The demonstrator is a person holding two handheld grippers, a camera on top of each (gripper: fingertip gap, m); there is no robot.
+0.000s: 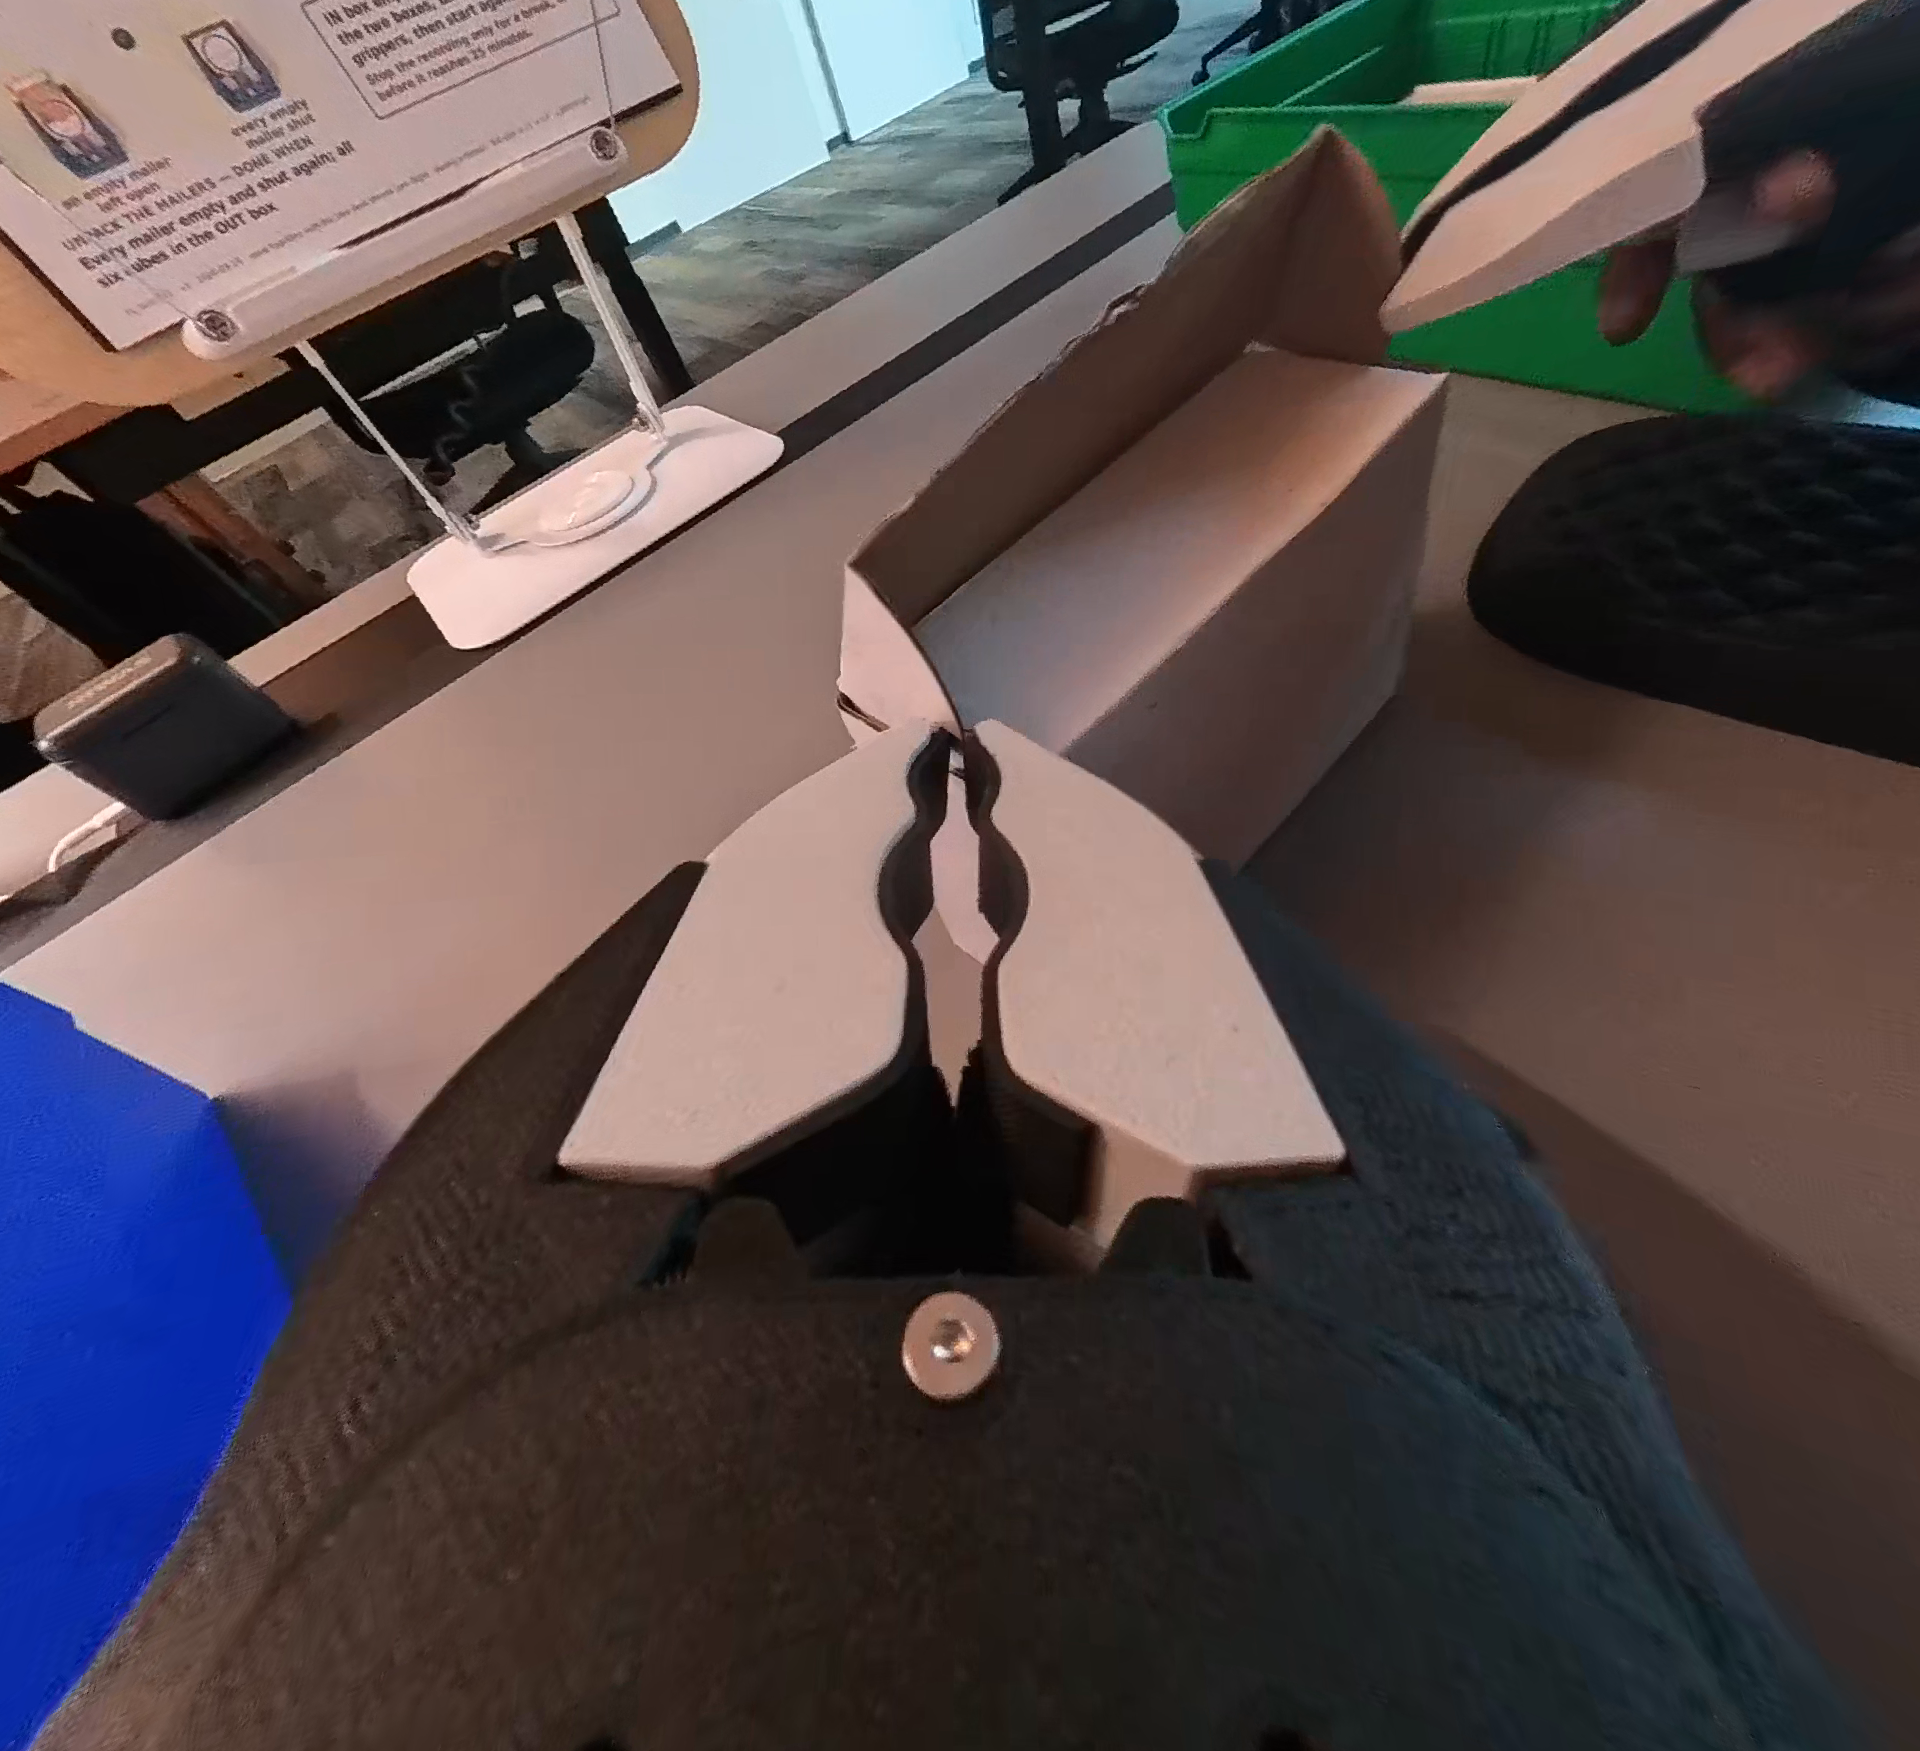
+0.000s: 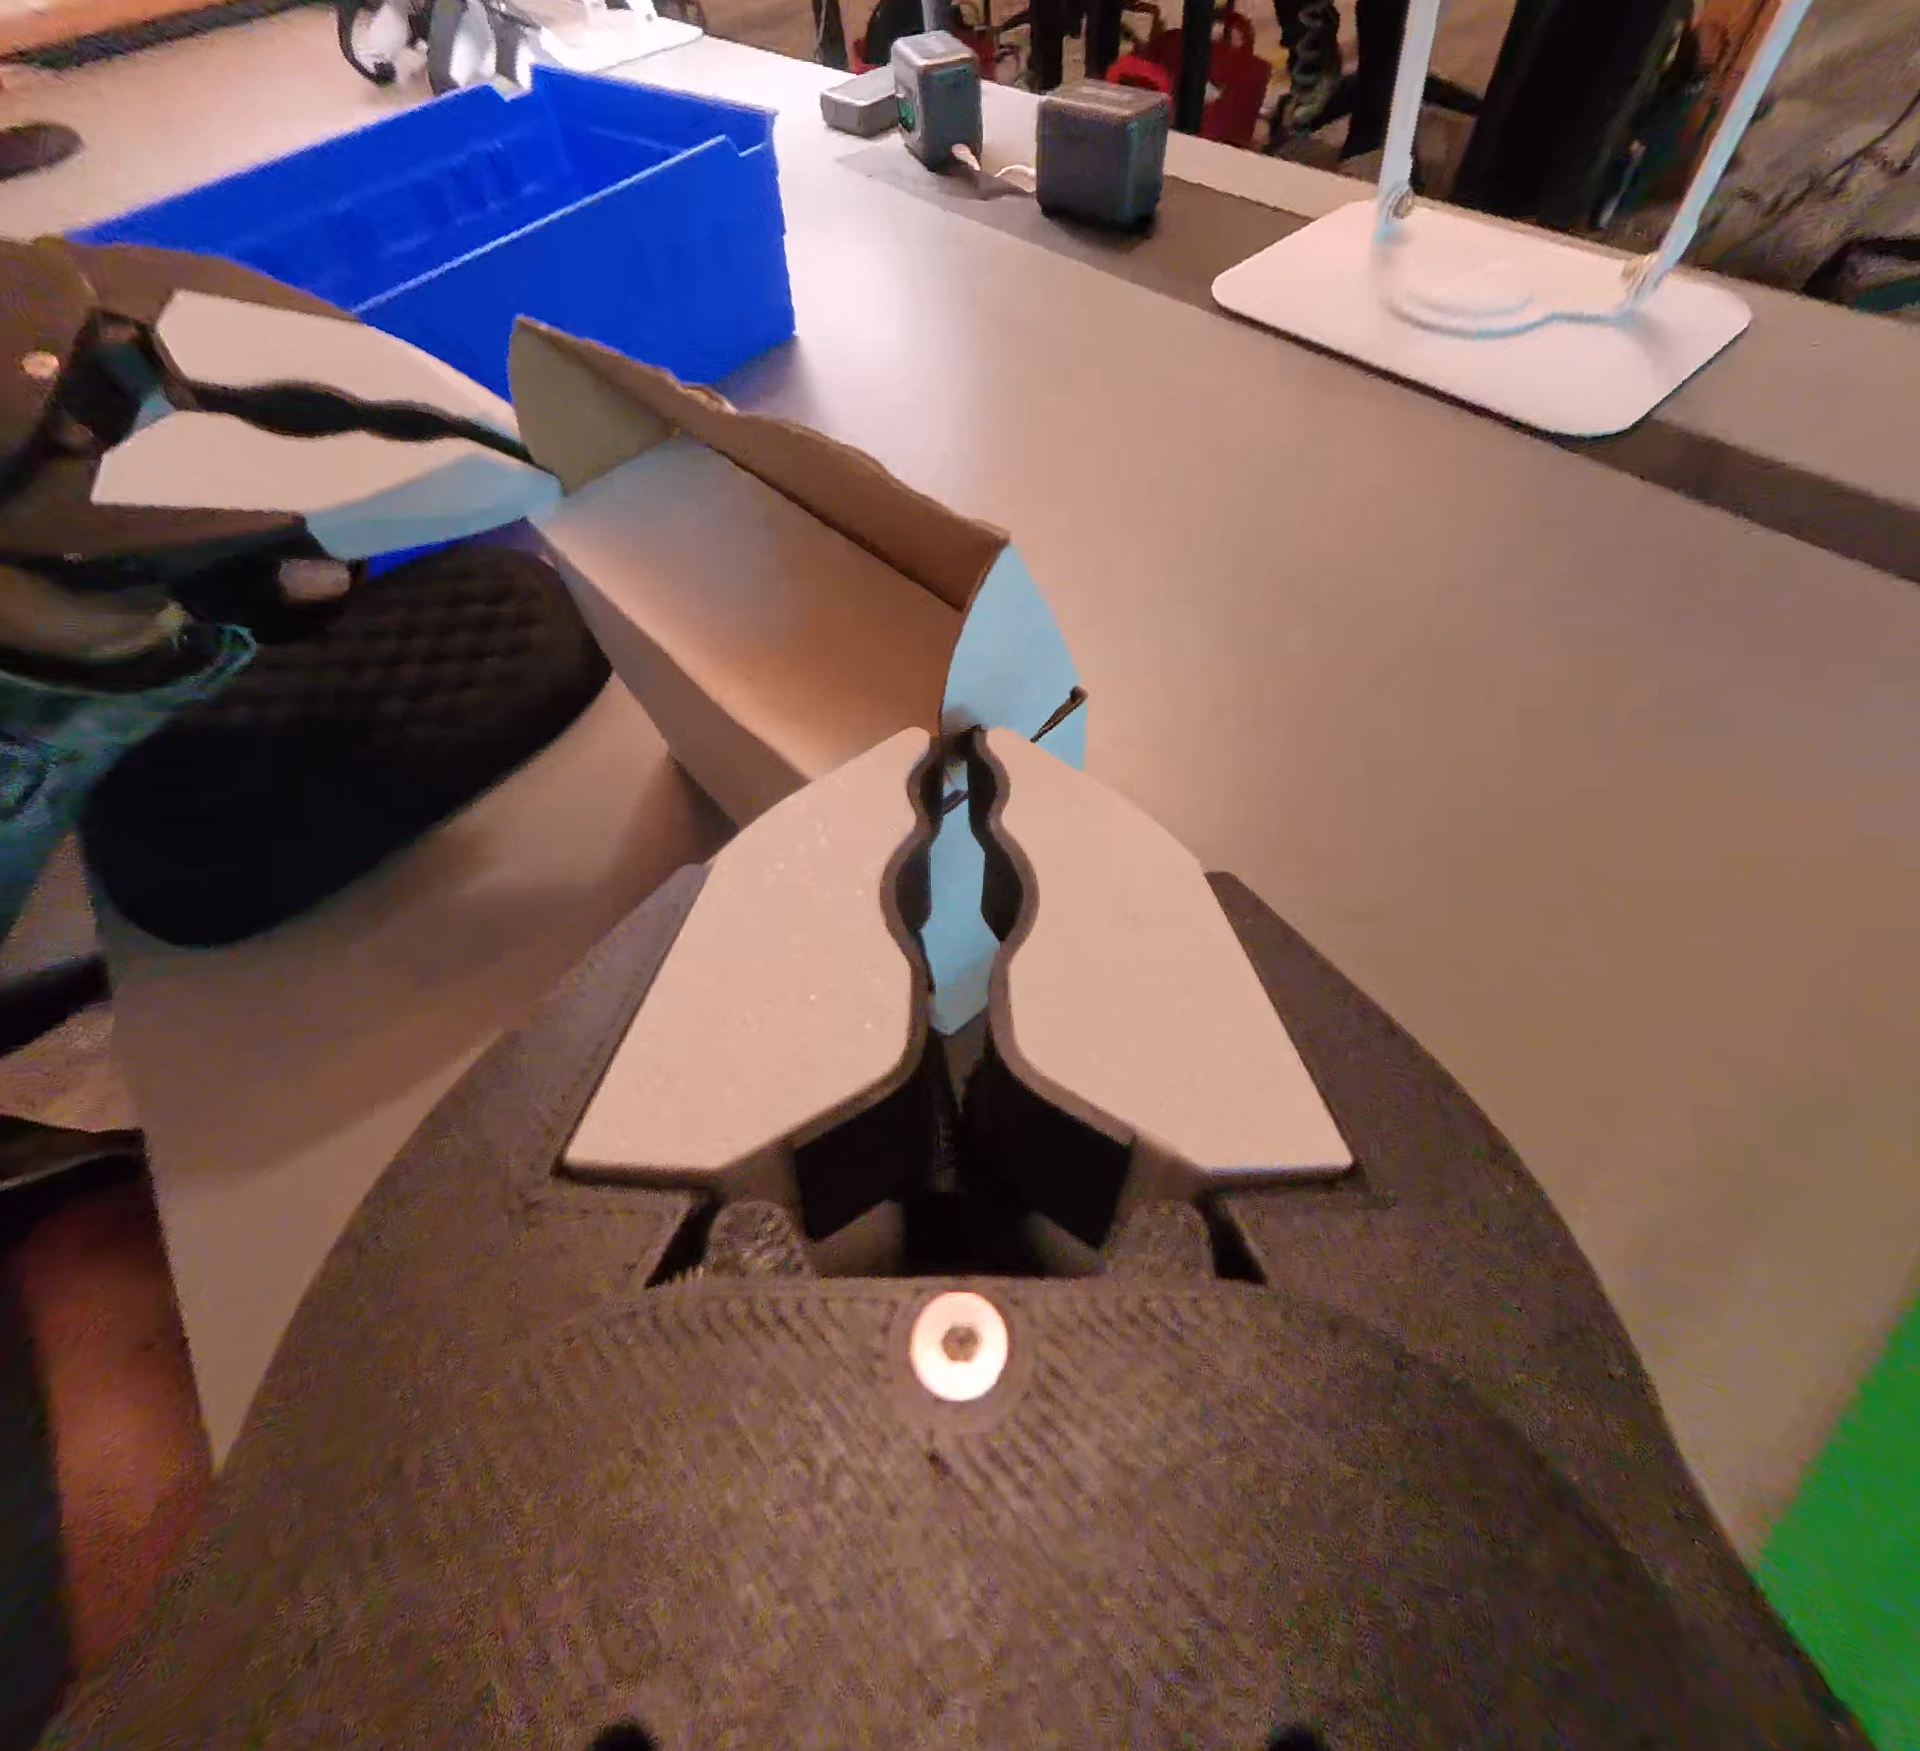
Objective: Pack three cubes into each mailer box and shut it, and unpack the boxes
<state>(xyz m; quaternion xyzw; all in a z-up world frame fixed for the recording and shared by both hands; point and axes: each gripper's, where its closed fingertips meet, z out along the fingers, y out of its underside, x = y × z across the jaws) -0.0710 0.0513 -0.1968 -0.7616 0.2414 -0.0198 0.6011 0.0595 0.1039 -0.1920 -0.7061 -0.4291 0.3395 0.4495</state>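
A white mailer box (image 1: pixel 1226 579) with a brown inside lies on the grey table between my two grippers. Its long brown flap (image 1: pixel 1195 371) stands up along one edge. My left gripper (image 1: pixel 961 745) is shut on the near end of the box's flap, and white cardboard shows between its fingers. My right gripper (image 1: pixel 1392 288) pinches the far flap corner. In the right wrist view the box (image 2: pixel 790 600) runs away from my right gripper (image 2: pixel 961 745), which is shut on its end flap. The left gripper (image 2: pixel 540 465) there grips the far corner. No cubes are in view.
A green bin (image 1: pixel 1351 80) stands behind the box on the right side. A blue bin (image 2: pixel 499 215) stands on the left side. A black textured pad (image 2: pixel 343 745) lies beside the box. An instruction sheet on a white stand (image 1: pixel 603 517) and small black devices (image 2: pixel 1101 153) line the far edge. Some 15 cm of space lies between my two pairs of fingers.
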